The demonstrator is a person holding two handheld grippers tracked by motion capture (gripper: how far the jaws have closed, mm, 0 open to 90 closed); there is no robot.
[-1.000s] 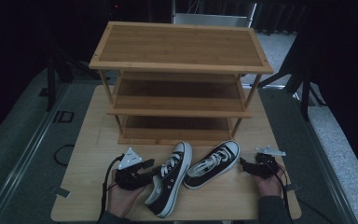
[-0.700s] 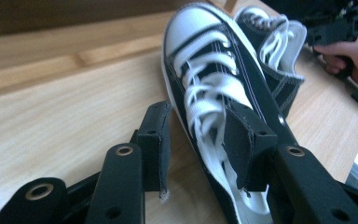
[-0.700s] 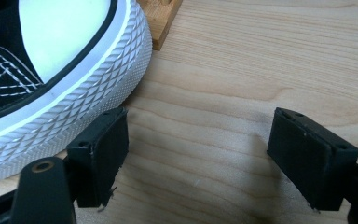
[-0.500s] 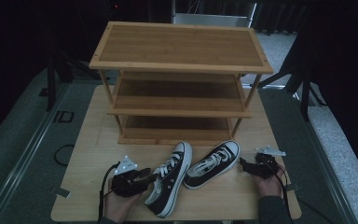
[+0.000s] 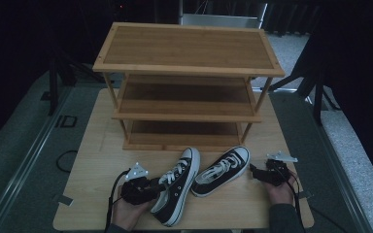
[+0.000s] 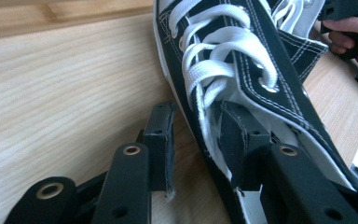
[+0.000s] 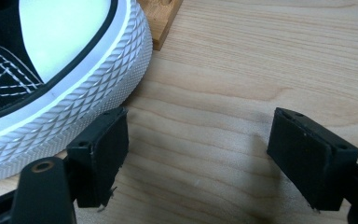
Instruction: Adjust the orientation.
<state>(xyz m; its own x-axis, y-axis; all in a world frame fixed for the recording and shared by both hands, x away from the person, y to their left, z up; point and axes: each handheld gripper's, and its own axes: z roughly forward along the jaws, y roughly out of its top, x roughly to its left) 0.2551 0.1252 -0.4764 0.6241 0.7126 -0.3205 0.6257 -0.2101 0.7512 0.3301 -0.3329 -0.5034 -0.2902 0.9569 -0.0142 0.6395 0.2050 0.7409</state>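
Note:
Two black canvas sneakers with white laces and soles lie on the wooden table (image 5: 97, 160) in front of a shoe rack. My left gripper (image 5: 159, 186) is open at the left sneaker (image 5: 177, 189). In the left gripper view, the left gripper (image 6: 198, 140) straddles the side wall of the sneaker (image 6: 233, 51), one jaw inside the opening and one outside over the table. My right gripper (image 5: 252, 172) stands open beside the toe of the right sneaker (image 5: 221, 171). In the right gripper view, the gripper (image 7: 203, 135) holds nothing and its left jaw is next to the white toe cap (image 7: 74, 107).
A three-tier bamboo shoe rack (image 5: 187, 48) stands at the middle of the table, its shelves bare. One rack foot (image 7: 161, 21) sits just beyond the right sneaker's toe. The person's other hand (image 6: 354, 32) shows far off. Dark floor surrounds the table.
My left gripper has shifted slightly right and down onto the left sneaker, with one jaw now inside its opening. The right gripper and both sneakers have stayed put.

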